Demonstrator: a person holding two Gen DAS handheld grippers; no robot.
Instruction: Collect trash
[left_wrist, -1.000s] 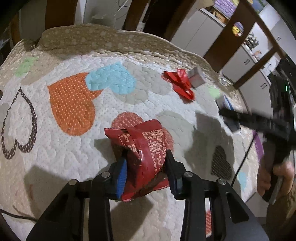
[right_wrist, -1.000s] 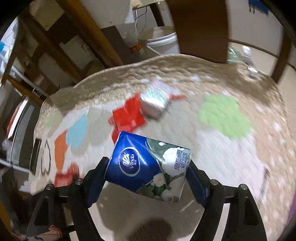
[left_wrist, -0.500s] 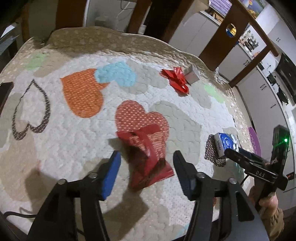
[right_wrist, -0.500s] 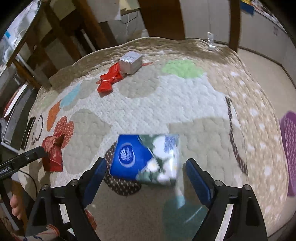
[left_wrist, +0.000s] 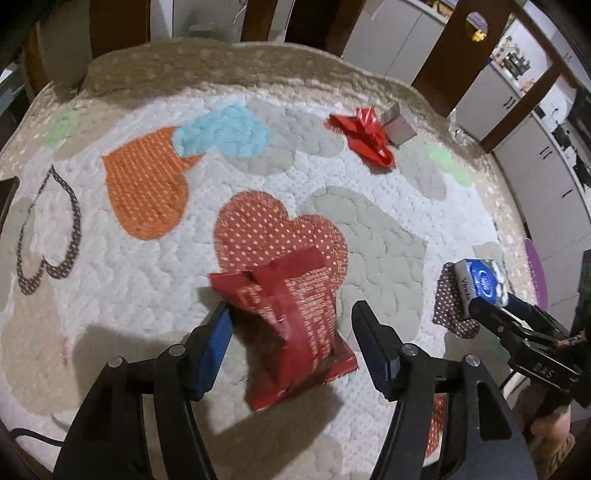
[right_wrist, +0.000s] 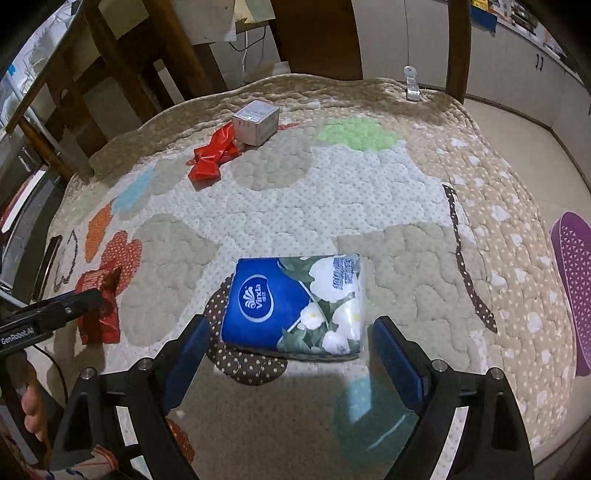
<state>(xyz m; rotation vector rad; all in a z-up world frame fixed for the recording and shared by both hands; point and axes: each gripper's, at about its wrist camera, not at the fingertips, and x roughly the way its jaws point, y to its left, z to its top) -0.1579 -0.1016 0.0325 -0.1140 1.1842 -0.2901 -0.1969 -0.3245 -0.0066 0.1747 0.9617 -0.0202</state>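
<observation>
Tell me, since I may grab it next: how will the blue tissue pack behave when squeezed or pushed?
The blue tissue pack looks soft and light: its plastic film is rumpled, so it will probably dent when squeezed. The glossy wrap may slip. Lying flat on the quilt, it should slide, not roll.

The right gripper (right_wrist: 288, 354) pointed down at a quilted heart-patterned cover (right_wrist: 406, 206) spread over the tabletop. Its jaws stood wide, and a blue Vinda tissue pack (right_wrist: 295, 301) lay flat on the cover between them, clear of both pads and partly over a brown dotted heart patch (right_wrist: 243, 363). At the far edge a small grey box (right_wrist: 256, 122) sat just beside a crumpled red wrapper (right_wrist: 212, 157). At the left, the left gripper (right_wrist: 48, 319) reached in next to a dark red snack packet (right_wrist: 98, 308) lying on the cover. A purple slipper (right_wrist: 574, 291) lay on the floor at the right.
</observation>
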